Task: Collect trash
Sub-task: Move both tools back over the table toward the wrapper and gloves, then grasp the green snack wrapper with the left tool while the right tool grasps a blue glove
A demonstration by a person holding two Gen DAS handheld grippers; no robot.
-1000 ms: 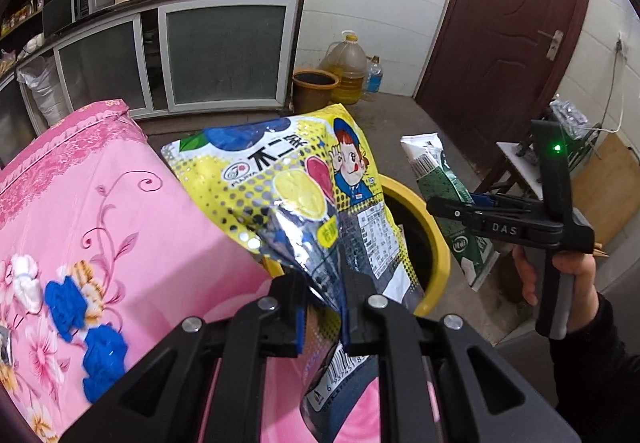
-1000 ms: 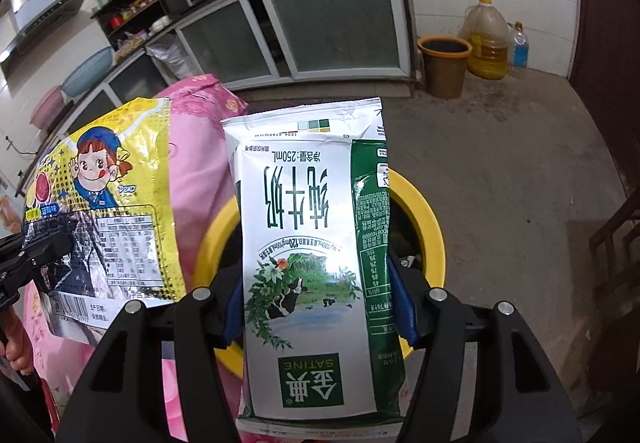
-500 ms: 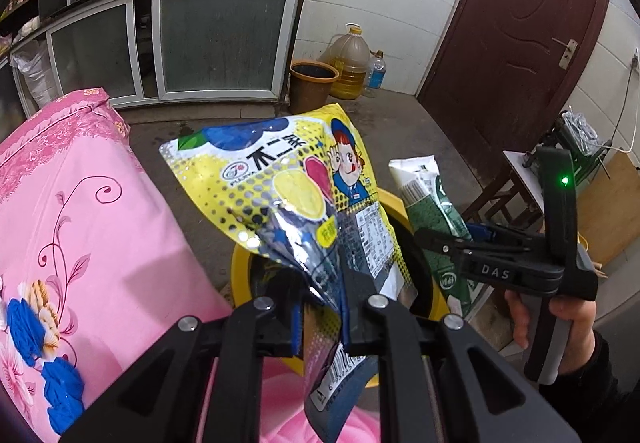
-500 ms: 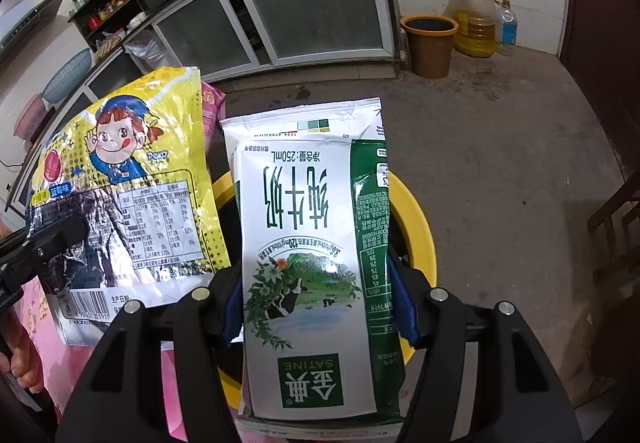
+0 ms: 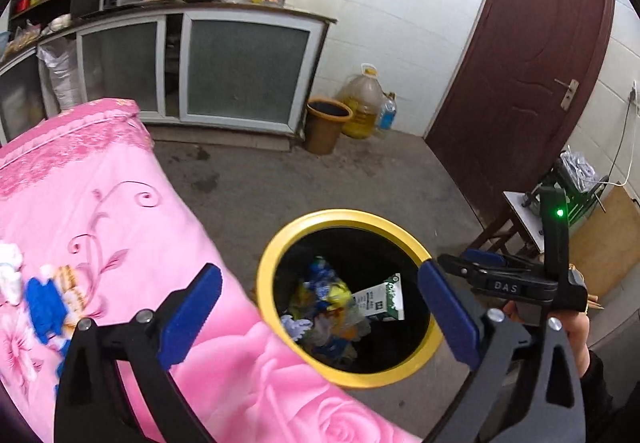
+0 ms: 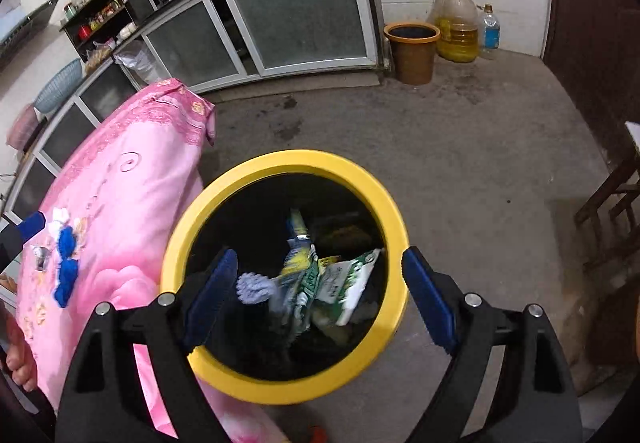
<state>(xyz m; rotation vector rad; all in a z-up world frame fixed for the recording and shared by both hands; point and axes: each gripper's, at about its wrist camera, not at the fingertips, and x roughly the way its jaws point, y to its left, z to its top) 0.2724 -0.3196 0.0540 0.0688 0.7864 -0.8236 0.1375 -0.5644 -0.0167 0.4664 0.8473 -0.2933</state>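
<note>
A black bin with a yellow rim (image 5: 280, 243) (image 6: 360, 179) stands on the floor beside the pink cloth. Inside it lie the yellow snack bag (image 5: 324, 291) (image 6: 298, 255) and the green-and-white milk pouch (image 5: 382, 299) (image 6: 346, 283), among other wrappers. My left gripper (image 5: 324, 315) hangs over the bin, its jaws opening wide with nothing between them. My right gripper (image 6: 320, 291) is above the bin too, jaws opening and empty; in the left wrist view it shows at the right (image 5: 500, 275), held by a hand (image 5: 576, 335).
A pink flowered cloth (image 5: 100, 227) (image 6: 120, 203) covers a table left of the bin. A brown bucket (image 5: 324, 123) (image 6: 412, 51), an oil jug (image 6: 456, 27) and a bottle stand by the cabinets (image 5: 240, 71). A dark door (image 5: 520, 83) and a stool are at the right.
Both grippers opened. The yellow snack bag and the milk pouch left the jaws and dropped into the bin.
</note>
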